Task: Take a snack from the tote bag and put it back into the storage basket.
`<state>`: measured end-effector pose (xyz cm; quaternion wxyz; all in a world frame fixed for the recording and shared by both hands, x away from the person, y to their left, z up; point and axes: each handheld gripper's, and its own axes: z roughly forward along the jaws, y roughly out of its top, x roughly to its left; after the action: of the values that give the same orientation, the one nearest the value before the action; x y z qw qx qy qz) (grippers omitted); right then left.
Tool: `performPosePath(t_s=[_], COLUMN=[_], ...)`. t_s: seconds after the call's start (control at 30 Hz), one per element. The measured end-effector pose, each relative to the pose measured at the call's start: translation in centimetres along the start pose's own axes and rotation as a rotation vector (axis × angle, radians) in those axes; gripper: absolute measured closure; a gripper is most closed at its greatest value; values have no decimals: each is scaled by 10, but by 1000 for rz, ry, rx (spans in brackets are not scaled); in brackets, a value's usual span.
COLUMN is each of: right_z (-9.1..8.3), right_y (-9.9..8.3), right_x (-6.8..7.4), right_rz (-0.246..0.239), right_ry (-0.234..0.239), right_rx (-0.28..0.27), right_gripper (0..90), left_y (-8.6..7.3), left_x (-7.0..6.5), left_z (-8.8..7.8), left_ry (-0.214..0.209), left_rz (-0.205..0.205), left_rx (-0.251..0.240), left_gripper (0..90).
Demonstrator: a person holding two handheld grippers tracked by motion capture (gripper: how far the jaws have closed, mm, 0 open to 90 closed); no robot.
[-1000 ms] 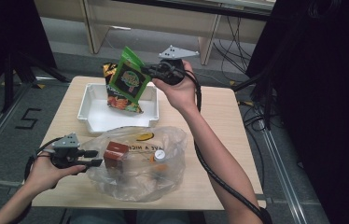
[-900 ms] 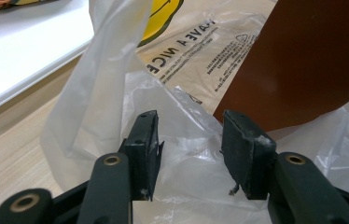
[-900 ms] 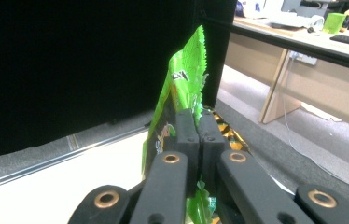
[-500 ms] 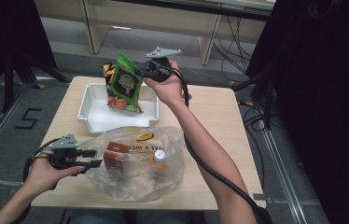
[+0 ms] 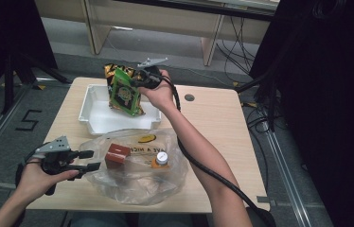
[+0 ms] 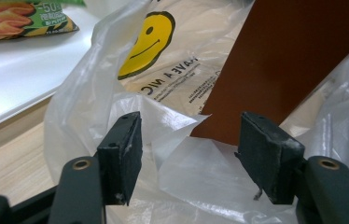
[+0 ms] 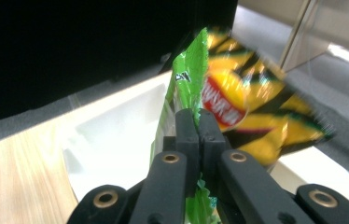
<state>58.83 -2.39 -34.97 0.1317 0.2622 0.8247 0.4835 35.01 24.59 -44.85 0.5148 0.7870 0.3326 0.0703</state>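
Table (image 5: pixel 213 123): pale wood, dark floor all round it, black cables trailing off the far side.
Plastic bag (image 5: pixel 132 189): big, clear and crumpled, sprawled over the near half of the table, yellow smiley printed on it; in the left gripper view its film bunches up right between the pads.
Tray (image 5: pixel 90 118): white, shallow, just behind the bag on the table's far left.
Green snack packet (image 5: pixel 125 94): hanging upright over the tray, its lower end down at the tray floor, a yellow-and-black packet (image 5: pixel 110 72) just behind it at the tray's back rim.
Right gripper (image 5: pixel 135 82): pinching the green packet's top edge, jaws pressed tight together on the foil in the right gripper view.
Left gripper (image 5: pixel 92 160): level at the bag's left edge, jaws just been opening and now spread, film lying loose between the pads, nothing clamped.
Brown box (image 5: pixel 117 156): inside the bag, just beyond the left gripper's tips.
Small bottle (image 5: pixel 161 159): white cap, inside the bag, right of the box.
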Motion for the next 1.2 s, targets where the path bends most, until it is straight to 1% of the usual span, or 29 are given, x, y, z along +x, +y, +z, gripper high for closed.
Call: performPosePath(t_s=[0.03,0.07,0.13,0.17,0.23,0.3,0.33,0.4,0.43,0.47,0.5,0.53,0.6,0.63,0.67,0.73,0.77,0.8,0.83,0.87,0.9,0.93,0.97,1.0,1.03,1.07,1.1,1.13,1.2], right_z=[0,7,9,13,19,20,22,26,26,29,29,31,33,34,36,38,38,39,39,40,39,39,39,39,39,39,39,38,35], right_y=[0,-8,-10,-13,-19,-20,-22,-25,-26,-28,-28,-30,-32,-32,-34,-35,-35,-36,-36,-37,-37,-38,-38,-38,-39,-39,-39,-39,-38], right_x=[0,0,0,0,0,0,0,0,1,1,1,2,2,2,1,2,1,0,-1,-1,-1,-2,-2,-2,-1,-1,-1,-1,0], right_rz=[0,6,5,0,-1,-7,-6,-24,-14,-23,-37,-34,-38,-30,-44,-23,-37,-63,-65,-63,-66,-86,-87,-87,-100,-100,-107,-111,-113], right_ry=[0,3,7,5,9,5,11,7,8,5,7,8,1,9,-3,-5,-9,-16,-16,-18,-14,-29,-38,-38,-51,-51,-65,-71,-81], right_rx=[0,20,24,37,64,61,71,70,83,76,91,103,94,113,103,100,100,100,114,111,132,136,133,133,139,139,131,132,127], right_gripper=[900,900,900,900,900,900,900,900,899,899,898,897,896,896,895,894,890,885,874,855,842,805,779,779,723,723,709,681,638], left_y=[0,0,0,0,0,-1,-1,-1,-1,-1,-1,-1,-1,-1,-2,-2,-2,-2,-2,-2,-3,-3,-3,-3,-3,-3,-3,-2,-2], left_x=[-1,-1,-1,-1,-1,-1,-1,-1,-2,-2,-2,-2,-2,-1,-2,-2,-2,-2,-2,-2,-2,-2,-2,-2,-2,-2,-2,-3,-2], left_z=[1,1,2,3,3,3,3,3,4,4,4,4,4,4,5,5,5,5,5,6,6,6,6,6,6,6,6,6,5], left_ry=[3,1,-1,-9,-3,-3,-3,-4,-3,-4,-7,-4,-7,-7,-7,-3,-3,-3,-2,-3,-3,-3,-3,-3,-5,-7,-6,2,-3], left_rz=[-1,4,5,-1,6,6,7,5,6,7,6,7,6,12,11,10,11,9,9,8,6,5,5,6,6,6,6,8,18], left_rx=[0,6,6,2,10,10,11,11,12,13,12,13,13,19,19,21,23,23,25,26,26,25,25,26,25,27,27,28,24], left_gripper=[396,397,397,398,399,399,399,399,400,400,400,400,401,401,401,401,401,401,402,402,402,402,402,402,402,402,402,403,403])
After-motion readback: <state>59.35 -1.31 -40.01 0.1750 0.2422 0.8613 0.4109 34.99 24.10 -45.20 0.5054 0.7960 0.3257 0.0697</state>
